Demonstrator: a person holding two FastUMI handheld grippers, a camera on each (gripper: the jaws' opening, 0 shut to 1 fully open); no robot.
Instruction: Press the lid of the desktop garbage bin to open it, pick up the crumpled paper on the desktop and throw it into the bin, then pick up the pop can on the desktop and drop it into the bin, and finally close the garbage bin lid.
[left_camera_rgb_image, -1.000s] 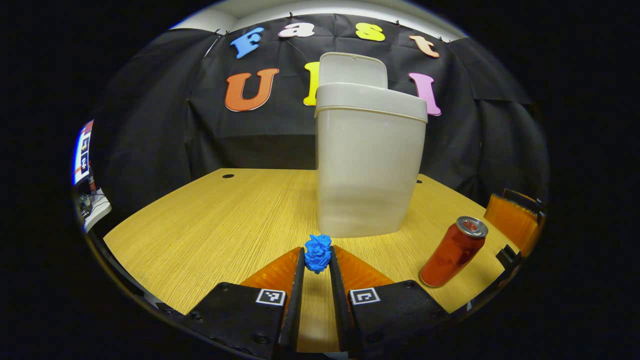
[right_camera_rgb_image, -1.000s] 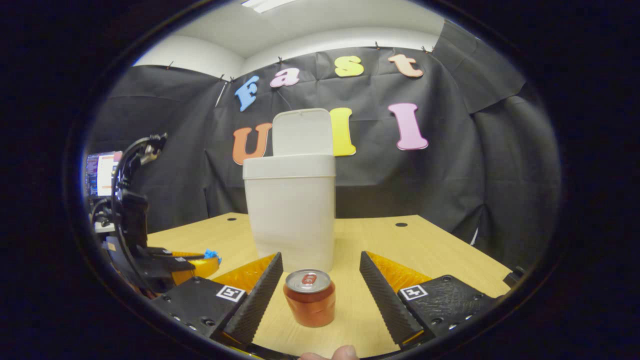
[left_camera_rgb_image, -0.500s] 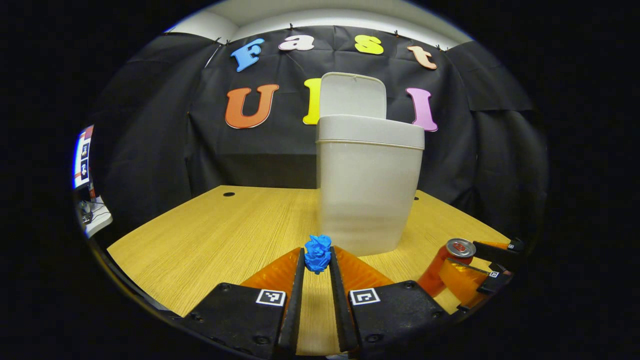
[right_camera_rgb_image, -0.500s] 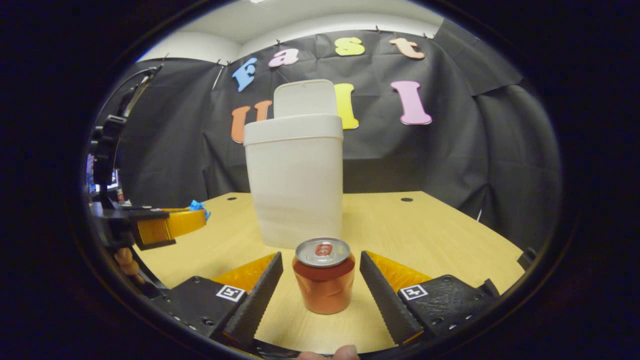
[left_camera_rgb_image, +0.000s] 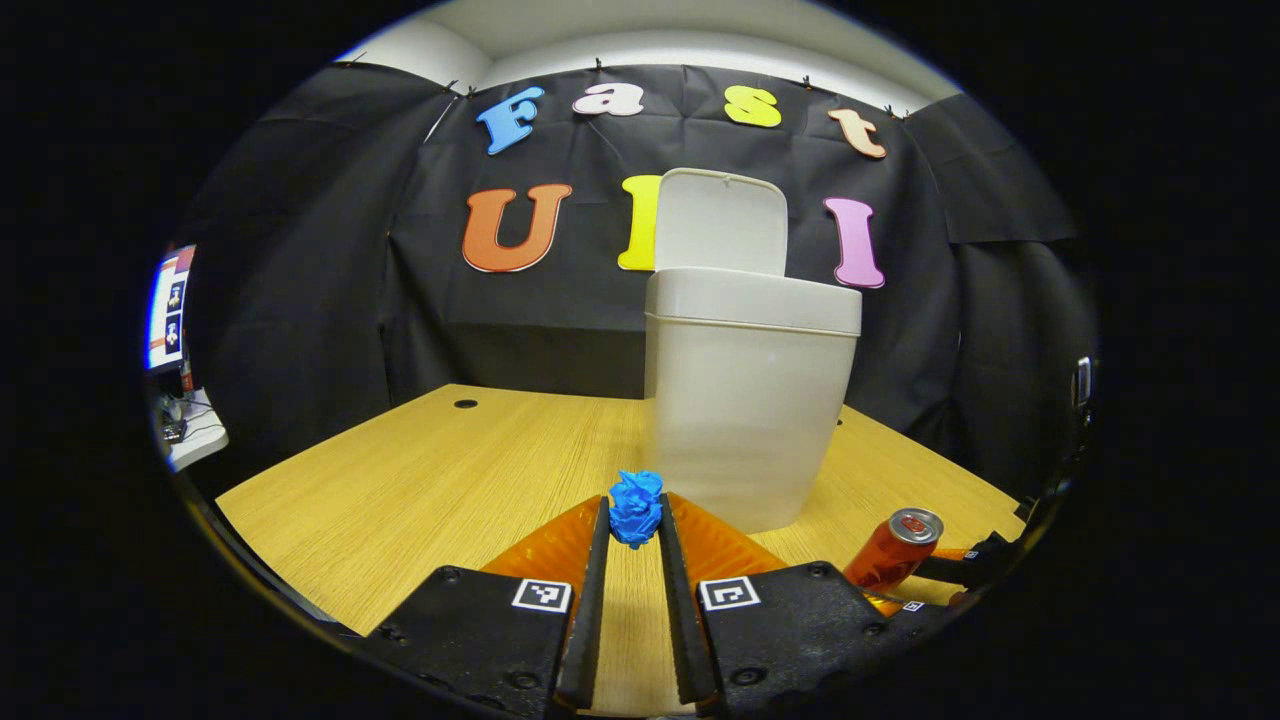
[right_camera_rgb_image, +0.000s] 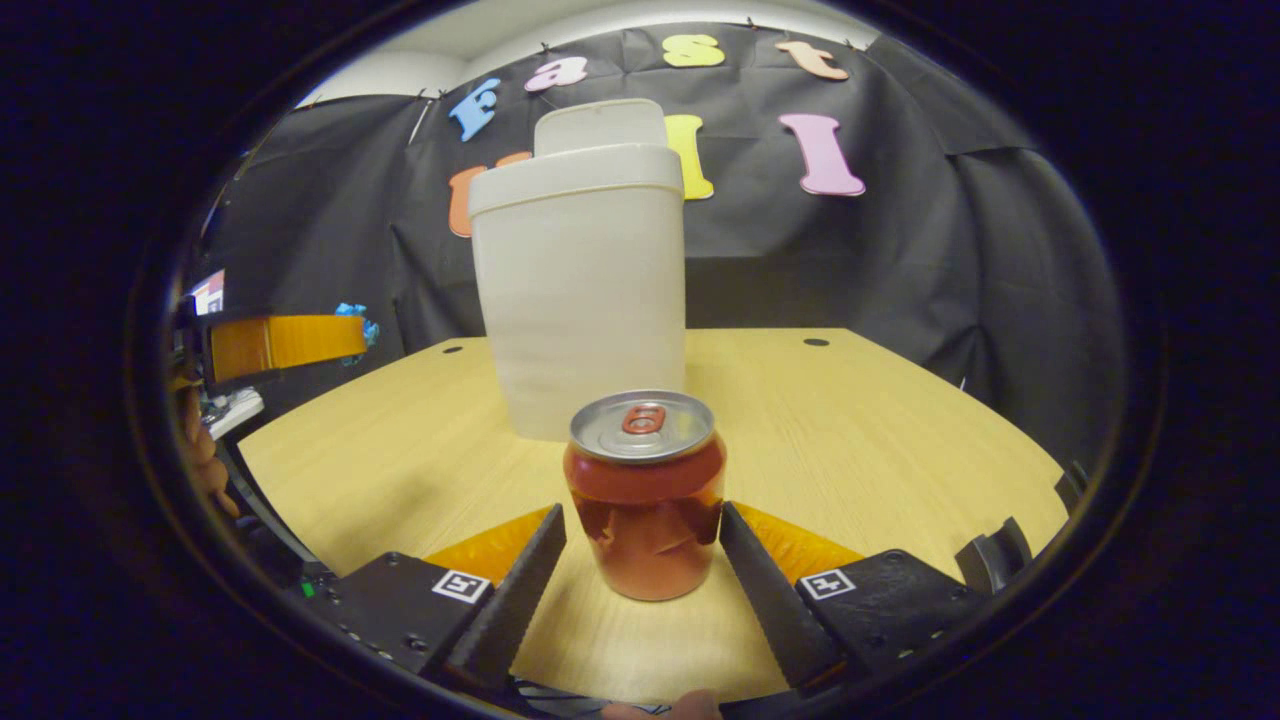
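Note:
The blue crumpled paper (left_camera_rgb_image: 636, 507) is pinched between the fingertips of my left gripper (left_camera_rgb_image: 634, 512), which is shut on it and held above the wooden table (left_camera_rgb_image: 430, 480). Ahead and slightly right stands the white bin (left_camera_rgb_image: 750, 400) with its lid (left_camera_rgb_image: 720, 220) flipped upright. In the right gripper view the red pop can (right_camera_rgb_image: 645, 490) stands upright between the spread fingers of my right gripper (right_camera_rgb_image: 640, 525), which is open; whether the pads touch it I cannot tell. The bin (right_camera_rgb_image: 580, 290) is just behind the can. At far left, the left gripper (right_camera_rgb_image: 290, 342) hovers with the paper (right_camera_rgb_image: 355, 322).
The table has small round holes near its back edge (right_camera_rgb_image: 815, 342). A screen and cables sit off the table at the left (left_camera_rgb_image: 170, 330). Part of a hand (right_camera_rgb_image: 205, 470) shows at the left of the right gripper view.
The left gripper has risen with the paper and drawn back from the bin. The right gripper has moved forward, so the can now stands between its fingers.

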